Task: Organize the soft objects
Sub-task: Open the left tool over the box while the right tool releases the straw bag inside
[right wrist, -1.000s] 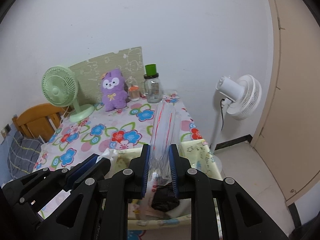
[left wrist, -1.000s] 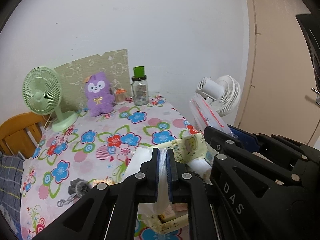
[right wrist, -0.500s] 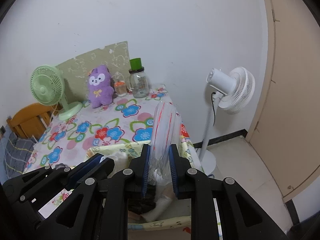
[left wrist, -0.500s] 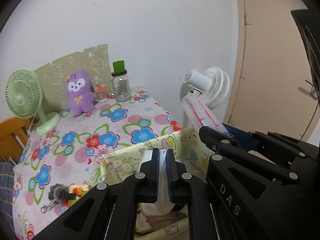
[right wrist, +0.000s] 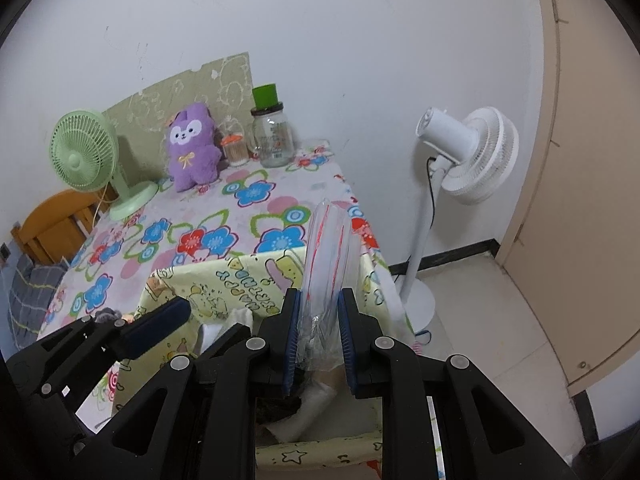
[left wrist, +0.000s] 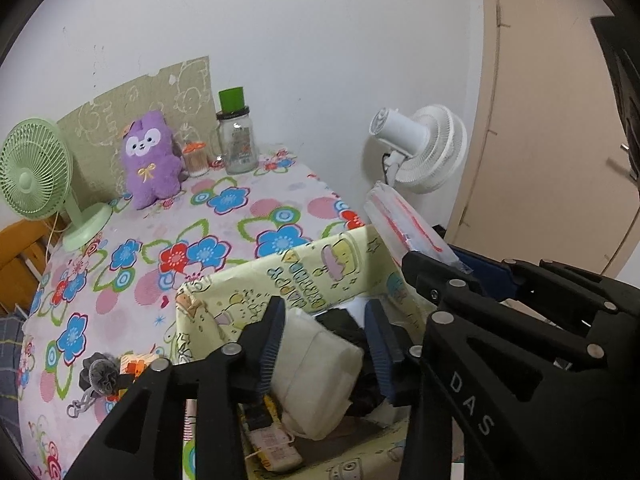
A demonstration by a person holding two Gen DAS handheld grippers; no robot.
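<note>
A yellow cartoon-print fabric bin [left wrist: 280,280] stands at the near edge of the flowered table [left wrist: 160,240]; it also shows in the right wrist view [right wrist: 208,280]. My left gripper [left wrist: 326,332] is open above the bin. A white soft pack [left wrist: 316,368] lies in the bin between its fingers, over dark and printed items. My right gripper [right wrist: 319,320] is shut on a clear zip bag with red lines [right wrist: 330,252], held upright over the bin's right side. The bag also shows in the left wrist view [left wrist: 404,224].
At the table's back stand a purple plush [left wrist: 150,156], a green desk fan [left wrist: 36,176], a glass jar with a green lid [left wrist: 236,140] and a small orange-lidded jar [left wrist: 195,158]. A grey pom-pom keychain [left wrist: 98,374] lies left of the bin. A white floor fan [right wrist: 468,156] stands to the right.
My left gripper has opened and let go of the white soft pack, which now rests in the bin. Both grippers have drawn back and up over the bin. The right gripper still holds the zip bag.
</note>
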